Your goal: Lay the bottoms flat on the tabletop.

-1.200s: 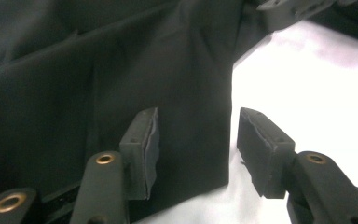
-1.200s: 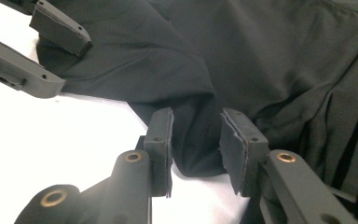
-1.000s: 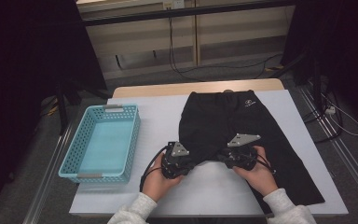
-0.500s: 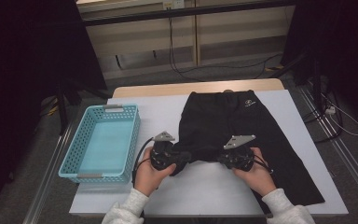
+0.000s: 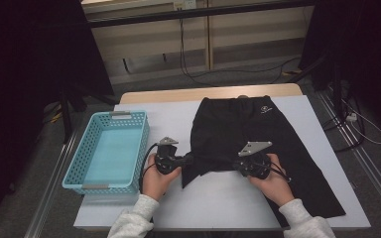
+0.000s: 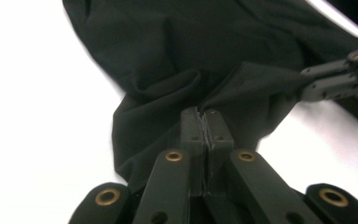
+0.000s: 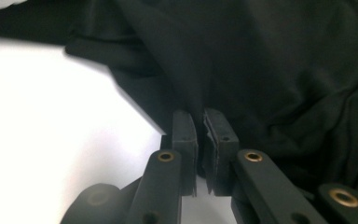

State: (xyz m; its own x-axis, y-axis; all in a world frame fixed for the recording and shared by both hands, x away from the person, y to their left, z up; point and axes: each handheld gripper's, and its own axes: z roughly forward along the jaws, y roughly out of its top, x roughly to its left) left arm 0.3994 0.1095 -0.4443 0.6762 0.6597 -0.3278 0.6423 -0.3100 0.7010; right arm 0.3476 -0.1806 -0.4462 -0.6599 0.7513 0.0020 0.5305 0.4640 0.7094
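Observation:
A black garment (image 5: 238, 124) lies flat on the white table (image 5: 228, 203), waistband and a small white logo at the far end. My left gripper (image 5: 191, 158) is shut on its near left edge, where the cloth bunches into folds (image 6: 168, 88) around the closed jaws (image 6: 204, 116). My right gripper (image 5: 235, 163) pinches the same edge further right, so a strip of cloth runs taut between the two. Its jaws (image 7: 200, 122) have just been opening slightly, with black cloth (image 7: 284, 70) still in the narrow gap. The right gripper (image 6: 335, 81) also appears in the left gripper view, biting the fabric.
A light blue plastic basket (image 5: 129, 115) stands on the table's left side, close to my left hand. The table's near edge lies just below both forearms. Cables and dark stands sit on the floor beyond the table and to the right.
My left gripper has moved to the left, toward the basket, drawing the garment's edge out with it. The right gripper has stayed in place.

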